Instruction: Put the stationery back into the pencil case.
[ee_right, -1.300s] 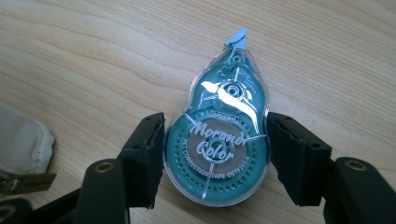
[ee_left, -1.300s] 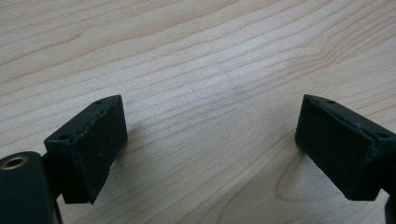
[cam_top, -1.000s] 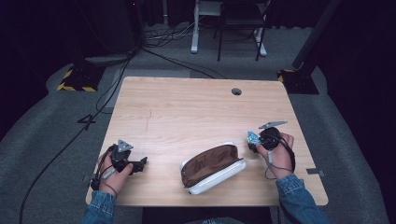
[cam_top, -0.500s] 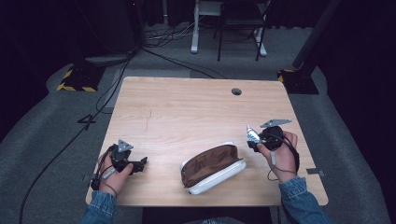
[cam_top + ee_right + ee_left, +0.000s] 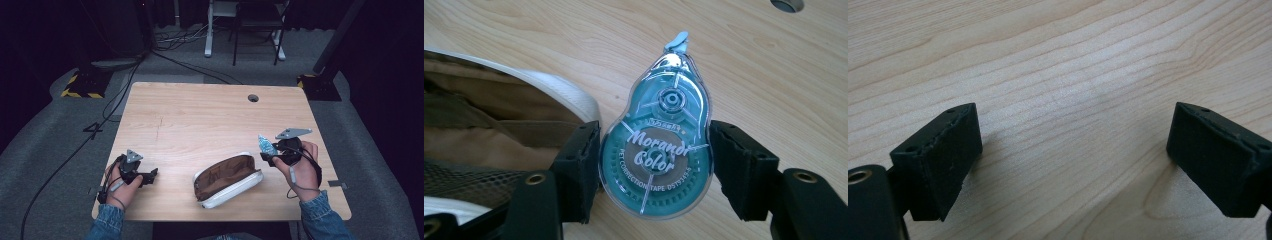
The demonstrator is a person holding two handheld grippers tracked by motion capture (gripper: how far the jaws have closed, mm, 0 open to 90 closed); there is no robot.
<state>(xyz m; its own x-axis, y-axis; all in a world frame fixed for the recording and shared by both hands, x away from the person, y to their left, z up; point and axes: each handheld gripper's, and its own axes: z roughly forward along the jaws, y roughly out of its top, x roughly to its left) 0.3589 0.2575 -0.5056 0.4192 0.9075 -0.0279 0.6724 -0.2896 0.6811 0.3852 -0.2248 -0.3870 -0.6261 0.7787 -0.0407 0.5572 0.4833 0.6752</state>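
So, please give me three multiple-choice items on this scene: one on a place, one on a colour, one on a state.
1. Where is the pouch? A table's far edge B table's near edge, between the hands C floor
2. The correction tape is: A red B teal C yellow
3. The left hand-held gripper is: A open B shut on the pouch C shut on tape

Answers: 1 B, it lies near the front edge of the table. 2 B, its clear shell is teal. 3 A, bare wood shows between its jaws.

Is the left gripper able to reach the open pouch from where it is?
Probably yes. The left gripper rests open on the table, and only bare wood lies between it and the pouch.
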